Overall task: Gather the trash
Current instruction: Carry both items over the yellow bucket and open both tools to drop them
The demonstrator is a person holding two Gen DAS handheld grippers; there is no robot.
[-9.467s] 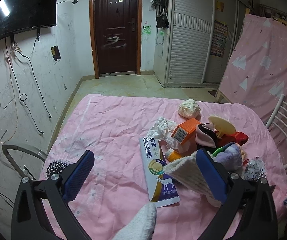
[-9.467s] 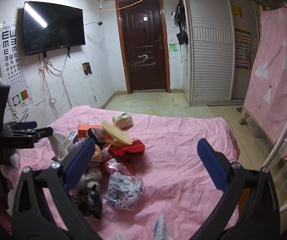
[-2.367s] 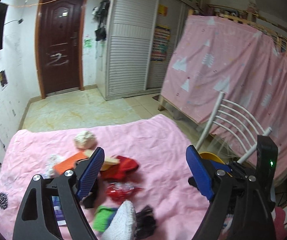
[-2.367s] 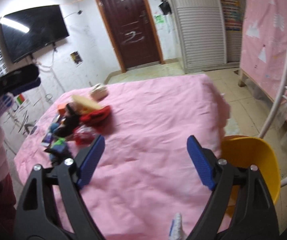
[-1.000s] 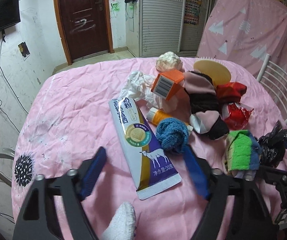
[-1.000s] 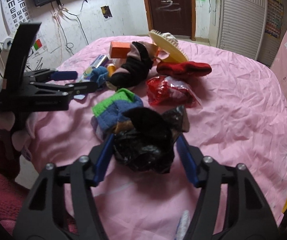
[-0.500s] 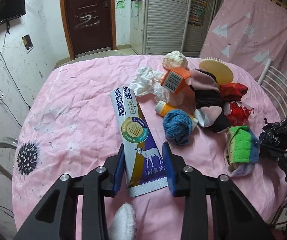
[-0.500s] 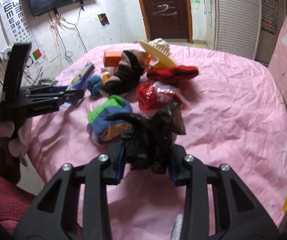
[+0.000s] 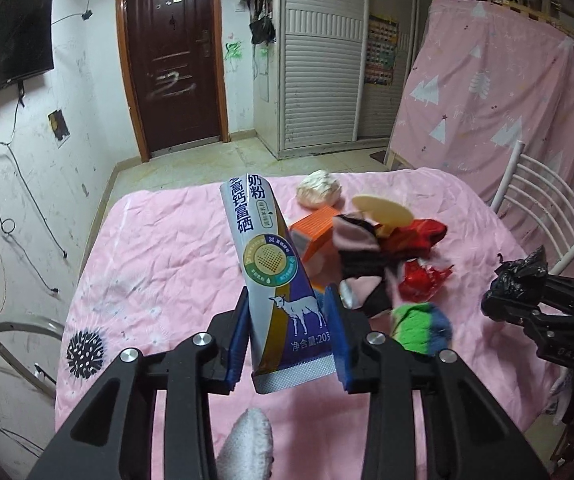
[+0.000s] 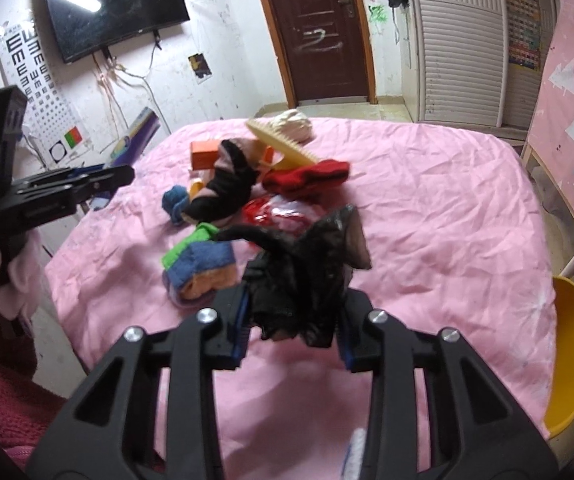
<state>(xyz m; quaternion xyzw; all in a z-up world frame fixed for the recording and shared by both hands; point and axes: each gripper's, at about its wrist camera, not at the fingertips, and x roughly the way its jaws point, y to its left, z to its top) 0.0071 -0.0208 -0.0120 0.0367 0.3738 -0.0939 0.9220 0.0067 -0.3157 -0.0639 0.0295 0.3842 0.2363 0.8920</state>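
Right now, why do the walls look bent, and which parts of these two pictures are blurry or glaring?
Both views use fisheye lenses, so the door and the wardrobe bow, with dark corners. Left wrist view: the milk powder pouch in the left gripper is sharp; the green and blue cloth is smeared. Right wrist view: the black plastic bag in the right gripper is soft, and a lamp glares off the TV.

Pink bedcover (image 10: 439,208) lies bare right of the sock heap (image 10: 231,188).

Purple-and-silver milk powder pouch (image 9: 277,280) lifted upright off pink bedspread, crumpled black plastic bag (image 10: 303,280) raised too
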